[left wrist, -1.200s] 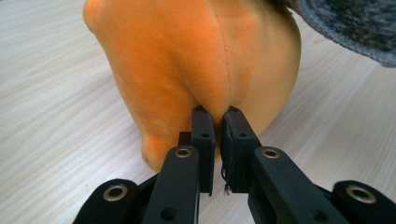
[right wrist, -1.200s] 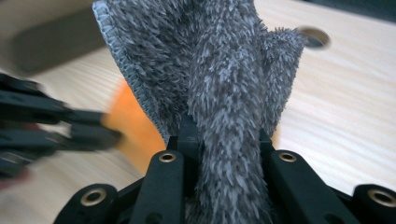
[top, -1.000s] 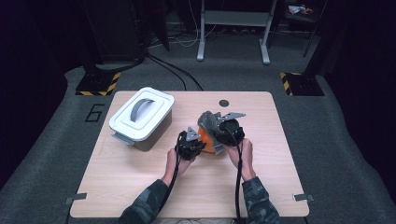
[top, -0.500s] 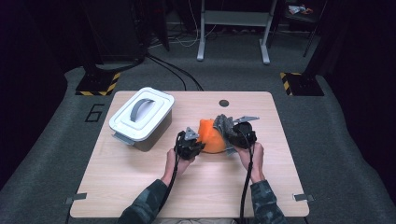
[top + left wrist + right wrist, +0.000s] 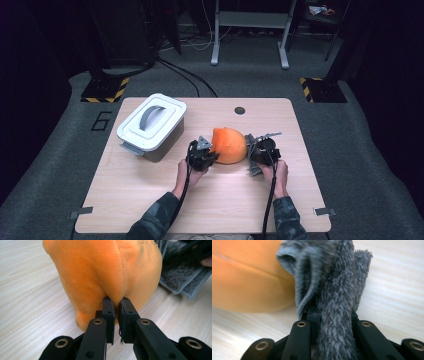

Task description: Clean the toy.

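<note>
An orange plush toy sits at the middle of the wooden table. From the toy's left side my left gripper is shut on a fold of it, and in the left gripper view the jaws pinch the orange plush at the gripper's tip. My right gripper is to the right of the toy. It is shut on a grey fuzzy cloth, which bunches up between the jaws. The orange plush lies just behind that cloth. The grey cloth also lies beside the toy.
A white lidded box with a grey handle stands at the table's back left. A small dark hole marks the back edge. Dark floor, cables and a metal stand surround the table.
My right gripper has moved right with the grey cloth, drawing it off the orange plush toy, which is now uncovered. The left gripper has stayed on the toy.
</note>
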`<control>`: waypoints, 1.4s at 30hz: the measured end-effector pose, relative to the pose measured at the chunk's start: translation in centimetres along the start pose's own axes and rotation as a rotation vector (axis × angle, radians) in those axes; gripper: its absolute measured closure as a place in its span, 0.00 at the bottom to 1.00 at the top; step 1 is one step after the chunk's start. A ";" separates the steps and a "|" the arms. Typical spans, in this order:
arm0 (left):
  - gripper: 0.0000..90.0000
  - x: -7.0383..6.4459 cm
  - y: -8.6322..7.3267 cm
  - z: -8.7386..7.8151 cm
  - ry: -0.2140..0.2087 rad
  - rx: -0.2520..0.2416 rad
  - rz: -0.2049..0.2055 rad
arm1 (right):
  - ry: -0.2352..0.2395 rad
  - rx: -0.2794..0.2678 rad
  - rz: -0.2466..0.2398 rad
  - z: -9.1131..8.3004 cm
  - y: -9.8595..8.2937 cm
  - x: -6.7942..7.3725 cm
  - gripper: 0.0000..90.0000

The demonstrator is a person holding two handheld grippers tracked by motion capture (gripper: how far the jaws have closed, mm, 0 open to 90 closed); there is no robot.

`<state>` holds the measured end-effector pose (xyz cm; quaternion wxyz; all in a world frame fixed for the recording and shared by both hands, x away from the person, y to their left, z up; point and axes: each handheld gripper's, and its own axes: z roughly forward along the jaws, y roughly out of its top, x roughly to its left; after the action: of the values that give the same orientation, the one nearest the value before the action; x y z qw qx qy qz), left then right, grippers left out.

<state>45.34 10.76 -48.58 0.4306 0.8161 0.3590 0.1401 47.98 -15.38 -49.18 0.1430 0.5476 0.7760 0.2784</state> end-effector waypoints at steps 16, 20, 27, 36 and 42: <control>0.93 0.1 0.1 0.0 0.001 0.002 0.000 | 0.046 -0.165 -0.124 -5.6 3.3 4.2 0.82; 0.93 0.1 0.0 0.0 0.000 0.003 -0.009 | 0.090 -0.178 -0.204 -5.4 4.8 7.3 0.82; 0.93 0.1 0.0 0.1 -0.002 0.003 -0.006 | 0.087 -0.146 -0.210 -4.1 5.1 7.8 0.82; 0.93 0.0 0.0 0.1 -0.004 0.008 -0.005 | 0.056 -0.147 -0.150 -4.4 3.4 4.9 0.82; 0.93 0.0 0.0 0.1 -0.009 0.009 -0.008 | 0.027 -0.120 -0.095 -3.7 1.9 2.5 0.82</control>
<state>45.44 10.71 -48.65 0.4293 0.8171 0.3609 0.1330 46.61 -13.57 -44.85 0.1780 0.4968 0.7849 0.3248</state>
